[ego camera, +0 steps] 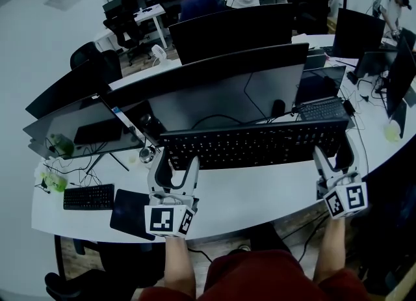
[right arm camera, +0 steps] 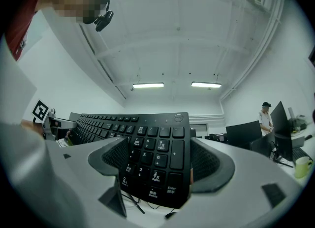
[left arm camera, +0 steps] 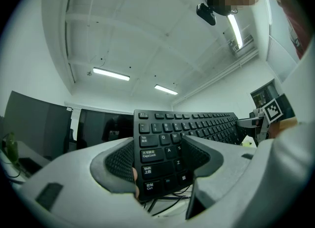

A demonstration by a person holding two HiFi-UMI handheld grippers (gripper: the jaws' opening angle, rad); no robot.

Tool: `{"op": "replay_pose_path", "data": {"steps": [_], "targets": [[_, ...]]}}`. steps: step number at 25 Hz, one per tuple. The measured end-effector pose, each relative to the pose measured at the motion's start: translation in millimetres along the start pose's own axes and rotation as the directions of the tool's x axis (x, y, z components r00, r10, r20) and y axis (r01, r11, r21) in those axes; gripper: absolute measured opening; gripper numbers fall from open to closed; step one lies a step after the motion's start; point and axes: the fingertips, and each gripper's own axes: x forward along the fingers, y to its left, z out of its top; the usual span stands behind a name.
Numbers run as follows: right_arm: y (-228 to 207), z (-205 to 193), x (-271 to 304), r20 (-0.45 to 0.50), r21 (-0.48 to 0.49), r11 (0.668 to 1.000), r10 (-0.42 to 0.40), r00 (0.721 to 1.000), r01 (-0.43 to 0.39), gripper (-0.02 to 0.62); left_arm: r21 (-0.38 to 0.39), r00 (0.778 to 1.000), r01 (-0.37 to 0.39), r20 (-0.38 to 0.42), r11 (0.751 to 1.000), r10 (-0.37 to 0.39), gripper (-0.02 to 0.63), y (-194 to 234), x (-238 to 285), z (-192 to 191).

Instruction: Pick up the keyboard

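A long black keyboard (ego camera: 253,145) hangs above the white desk (ego camera: 260,196), in front of the monitors, with its keys facing me. My left gripper (ego camera: 175,162) is shut on its left end. In the left gripper view the keyboard (left arm camera: 162,158) sits between the ribbed pads (left arm camera: 120,163) at the Shift and Caps Lock keys. My right gripper (ego camera: 336,153) is shut on the right end. The right gripper view shows the number pad (right arm camera: 157,158) clamped between the pads (right arm camera: 211,160). Cables trail beneath the keyboard.
A row of dark monitors (ego camera: 214,91) stands just behind the keyboard. A smaller black keyboard (ego camera: 89,197) and a dark mouse pad (ego camera: 133,212) lie at the left. A laptop (ego camera: 322,98) and a pale cup (ego camera: 392,130) sit at the right. People stand far back.
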Motion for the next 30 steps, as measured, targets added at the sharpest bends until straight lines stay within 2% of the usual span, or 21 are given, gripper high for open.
{"op": "replay_pose_path", "data": {"steps": [30], "targets": [[3.4,11.0,-15.5,-0.011,-0.031,0.999,-0.041,0.999,0.041,0.393,-0.042,0.999,0.042,-0.007,0.998,-0.042,0.288,-1.7,-0.6,-0.5]]}}
